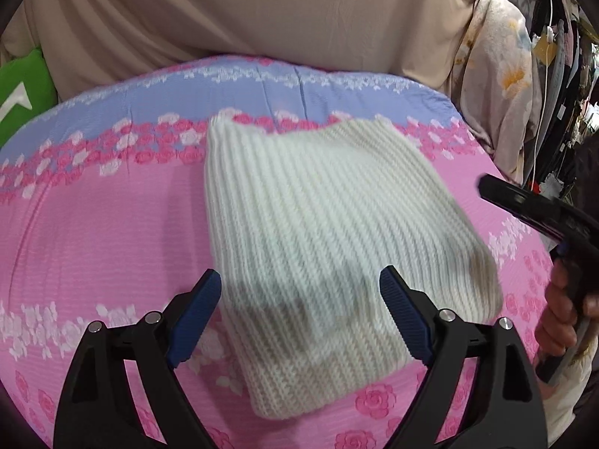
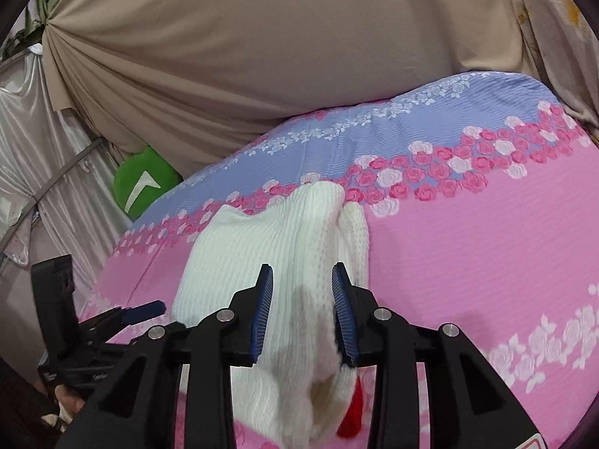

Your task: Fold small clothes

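While the white knit garment [image 1: 329, 247] lies folded on the pink floral bedspread [image 1: 93, 232], the left gripper [image 1: 299, 321] hangs over its near edge, jaws wide apart, gripping nothing. Right gripper [image 2: 302, 310] sits narrower, blue pads [image 2: 262, 314] either side of a raised fold (contact unclear, cannot tell if pinched). Red bit [image 2: 353, 415] shows beneath.

Two claw-mounted fisheyes, close, facing forward — sharing white knit [image 1: 337, 232], floral bedspread [image 2: 486, 243]
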The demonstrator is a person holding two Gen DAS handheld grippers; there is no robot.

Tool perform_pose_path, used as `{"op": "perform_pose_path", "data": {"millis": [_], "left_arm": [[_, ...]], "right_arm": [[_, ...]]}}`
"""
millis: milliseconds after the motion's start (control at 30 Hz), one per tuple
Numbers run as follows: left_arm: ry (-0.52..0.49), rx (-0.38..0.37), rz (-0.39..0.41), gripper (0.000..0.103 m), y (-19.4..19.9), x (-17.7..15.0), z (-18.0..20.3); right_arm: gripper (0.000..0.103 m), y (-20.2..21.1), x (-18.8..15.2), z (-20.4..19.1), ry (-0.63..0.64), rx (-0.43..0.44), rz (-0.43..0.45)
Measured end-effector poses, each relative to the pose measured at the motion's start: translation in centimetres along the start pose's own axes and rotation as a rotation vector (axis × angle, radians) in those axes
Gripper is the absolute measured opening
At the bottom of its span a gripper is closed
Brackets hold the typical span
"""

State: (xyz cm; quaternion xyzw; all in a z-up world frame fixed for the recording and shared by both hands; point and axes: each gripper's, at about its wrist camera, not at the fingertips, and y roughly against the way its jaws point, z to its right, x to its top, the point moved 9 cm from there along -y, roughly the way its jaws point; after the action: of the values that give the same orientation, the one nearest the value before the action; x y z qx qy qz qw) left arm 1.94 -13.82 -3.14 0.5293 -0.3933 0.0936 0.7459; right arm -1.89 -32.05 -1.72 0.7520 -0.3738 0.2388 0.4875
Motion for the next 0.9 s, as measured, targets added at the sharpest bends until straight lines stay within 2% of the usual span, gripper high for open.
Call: {"op": "perform_pose_path", "data": {"millis": [200, 267, 333, 433, 467, 533, 633, 667, 767, 833, 900], "left_arm": [[-0.005, 0.016, -0.012, 0.084, -2.2, 1.5, 0.2], [-0.01, 0.034, -0.02, 0.084, -2.9, 1.5, 0.1], [-0.02, 0.05, -0.017, 0.085, -3.3, 1.5, 0.0], [-0.028, 0.054, -0.018, 0.087, -3.7, 1.4, -0.1], [-0.031, 0.055, -0.018, 0.088, -3.8, 1.4, -0.1], [-0.033, 0.053, -0.02, 0.09, -4.1, 1.3, 0.0], [-0.05, 0.072, -0.02, 0.092, -4.7, 1.1, 0.2], [-0.059, 0.087, -0.018, 0.092, -4.9, 1.1, 0.2], [-0.073, 0.109, -0.013, 0.094, -5.1, 1.0, 0.3], [-0.072, 0.115, -0.015, 0.094, -5.1, 1.0, 0.2], [-0.063, 0.111, -0.017, 0.094, -5.0, 0.9, 0.1]], "right_arm": [[0.038, -8.3, 2.7, 1.0, 0.025, -0.024, -0.153], [0.022, -9.5, 2.9, 0.8, 0.03, -0.018, -0.164], [0.014, -8.8, 3.7, 0.2, 0.039, 0.003, -0.12], [0.013, -5.5, 5.3, -0.9, 0.06, 0.037, 0.015], [0.013, -4.9, 5.5, -0.8, 0.049, 0.041, 0.037], [0.013, -5.1, 5.1, 0.2, 0.019, 0.027, 0.034], [0.013, -9.0, 2.2, 3.2, -0.009, -0.076, -0.091], [0.014, -9.9, 1.5, 3.8, -0.024, -0.07, -0.108], [0.017, -8.4, 1.8, 3.9, -0.082, -0.026, -0.087], [0.022, -5.7, 2.2, 2.9, -0.075, -0.01, -0.03], [0.024, -2.9, 1.9, 1.5, -0.046, 0.008, 0.019]]}}
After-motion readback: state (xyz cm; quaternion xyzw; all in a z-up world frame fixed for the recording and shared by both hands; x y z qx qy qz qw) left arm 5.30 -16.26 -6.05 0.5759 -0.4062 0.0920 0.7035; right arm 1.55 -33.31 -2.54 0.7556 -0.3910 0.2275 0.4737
